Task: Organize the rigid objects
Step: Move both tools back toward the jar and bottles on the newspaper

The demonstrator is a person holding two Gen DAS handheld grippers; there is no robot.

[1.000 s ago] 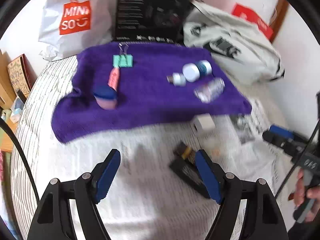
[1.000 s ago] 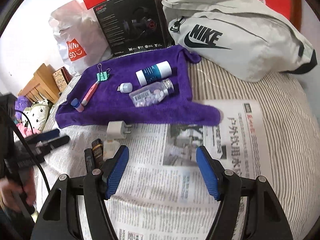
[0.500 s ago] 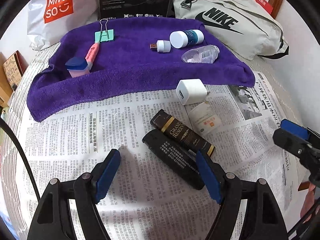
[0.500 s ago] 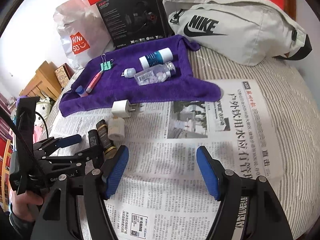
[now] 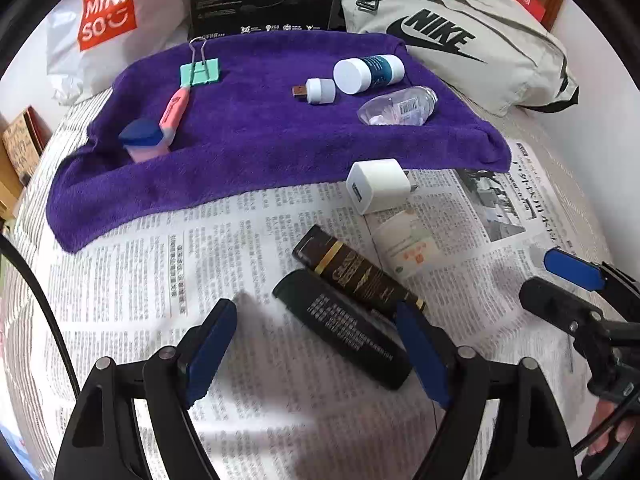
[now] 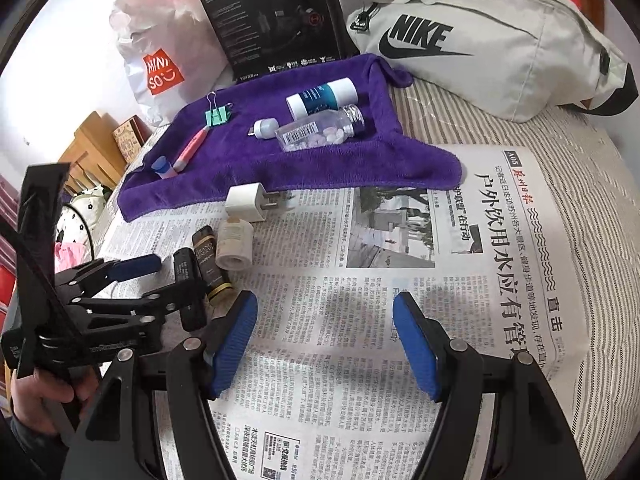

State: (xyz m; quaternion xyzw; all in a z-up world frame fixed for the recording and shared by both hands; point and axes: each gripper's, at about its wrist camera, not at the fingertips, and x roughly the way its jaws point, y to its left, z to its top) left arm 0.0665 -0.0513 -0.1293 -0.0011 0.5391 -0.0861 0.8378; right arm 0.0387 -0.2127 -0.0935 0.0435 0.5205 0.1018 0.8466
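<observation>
Left gripper (image 5: 312,344) had closed in over half a second, fingers spread; black tube (image 5: 344,330) lay between them, untouched. Right gripper (image 6: 324,344) spread, empty. Pickup looked imminent.

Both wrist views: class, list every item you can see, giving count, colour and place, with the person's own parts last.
Towel: 1, purple, behind newspaper.
Binder clip: 1, green, on towel.
Pen: 1, pink, on towel.
Capped tube: 1, blue and pink, on towel.
USB plug: 1, white, on towel.
Bottle: 1, white and teal, on towel.
Pill bottle: 1, clear, on towel.
Charger: 1, white, on newspaper.
Tubes: 2, black, on newspaper.
Roll: 1, cream, beside charger.
Nike bag: 1, grey, behind.
Left gripper: open.
Right gripper: open.
</observation>
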